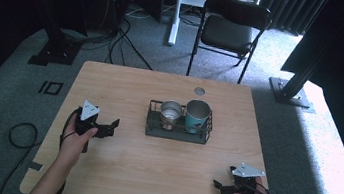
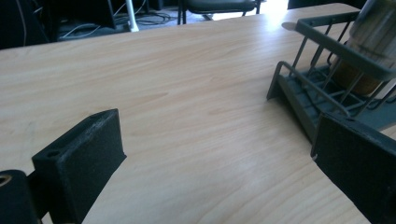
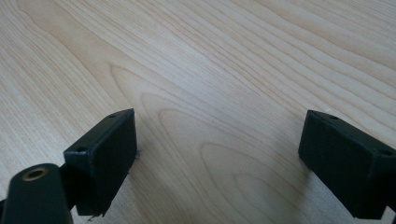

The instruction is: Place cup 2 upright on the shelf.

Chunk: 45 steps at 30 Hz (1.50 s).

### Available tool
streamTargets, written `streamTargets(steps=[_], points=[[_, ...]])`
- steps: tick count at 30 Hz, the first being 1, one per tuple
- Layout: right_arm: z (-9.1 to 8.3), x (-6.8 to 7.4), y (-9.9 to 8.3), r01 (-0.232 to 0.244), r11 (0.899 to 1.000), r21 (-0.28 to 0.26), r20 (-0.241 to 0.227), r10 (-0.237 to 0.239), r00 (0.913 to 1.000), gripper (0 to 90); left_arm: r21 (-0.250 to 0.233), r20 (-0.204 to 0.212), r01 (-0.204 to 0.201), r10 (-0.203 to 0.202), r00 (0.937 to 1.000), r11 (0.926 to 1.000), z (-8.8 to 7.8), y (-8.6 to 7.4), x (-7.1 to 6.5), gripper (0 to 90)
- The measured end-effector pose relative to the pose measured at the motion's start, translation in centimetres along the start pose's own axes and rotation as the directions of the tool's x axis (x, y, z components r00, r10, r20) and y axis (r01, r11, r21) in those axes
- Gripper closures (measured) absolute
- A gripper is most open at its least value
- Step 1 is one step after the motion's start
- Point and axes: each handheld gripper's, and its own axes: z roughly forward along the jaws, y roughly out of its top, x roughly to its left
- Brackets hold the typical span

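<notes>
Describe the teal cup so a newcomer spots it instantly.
Start at the wooden table; near its middle sits a dark wire rack. Two cups stand upright in it side by side. The teal cup is the right-hand one, taller and coloured, unlike the shorter bare-metal cup beside it.

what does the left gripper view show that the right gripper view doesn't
Left gripper view alone: the dark wire rack at the right, with a metal cup standing in it, plus a chair's legs and cables on the floor beyond the table's far edge.

Right gripper view alone: close wood grain between the right tongs, nothing else on it.

Both: the light wooden table and a pair of black tongs, the left tongs too, jaws wide apart and holding nothing.
</notes>
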Motion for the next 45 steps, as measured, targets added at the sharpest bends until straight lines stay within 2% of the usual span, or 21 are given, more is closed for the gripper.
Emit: streamTargets(steps=[9,10,12,13,24,28,32,38,39,45], points=[[0.0,0.0,0.0,0.000,1.000,0.000,0.000,0.000,1.0000,11.1,0.048,-0.036,0.010,-0.009,0.9993,0.9988,-1.5,-1.9,0.6,3.1],[0.0,0.0,0.0,0.000,1.000,0.000,0.000,0.000,1.0000,11.1,0.056,-0.046,0.011,-0.009,0.9989,0.9984,-1.6,-2.1,0.6,3.1],[0.0,0.0,0.0,-0.002,1.000,0.002,0.000,0.002,1.0000,11.1,0.064,-0.094,0.008,-0.002,0.9956,0.9979,-1.8,-2.5,0.5,3.1],[0.0,0.0,0.0,-0.001,1.000,0.002,0.000,0.001,1.0000,11.1,0.066,-0.100,0.004,0.002,0.9950,0.9978,-1.8,-2.7,0.6,3.1],[0.0,0.0,0.0,0.001,1.000,-0.002,0.000,-0.001,1.0000,11.1,0.131,-0.088,0.039,-0.028,0.9957,0.9906,-2.5,-4.6,0.6,3.1],[0.0,0.0,0.0,0.001,1.000,-0.001,0.000,-0.001,1.0000,11.0,0.150,-0.104,0.055,-0.039,0.9938,0.9871,-2.9,-5.2,0.7,3.1],[0.0,0.0,0.0,0.001,1.000,-0.001,0.000,-0.001,1.0000,11.0,0.168,-0.130,0.057,-0.035,0.9909,0.9841,-3.1,-5.7,1.0,3.1],[0.0,0.0,0.0,0.001,1.000,-0.001,0.000,-0.001,1.0000,11.1,0.188,-0.150,0.098,-0.070,0.9862,0.9772,-3.5,-6.7,1.7,3.1],[0.0,0.0,0.0,0.001,1.000,-0.002,0.000,-0.001,1.0000,11.1,0.188,-0.153,0.115,-0.087,0.9844,0.9753,-3.7,-6.9,1.8,3.1],[0.0,0.0,0.0,0.001,1.000,-0.002,0.000,-0.001,1.0000,11.0,0.198,-0.185,0.160,-0.124,0.9750,0.9671,-4.5,-7.6,2.3,3.1]])
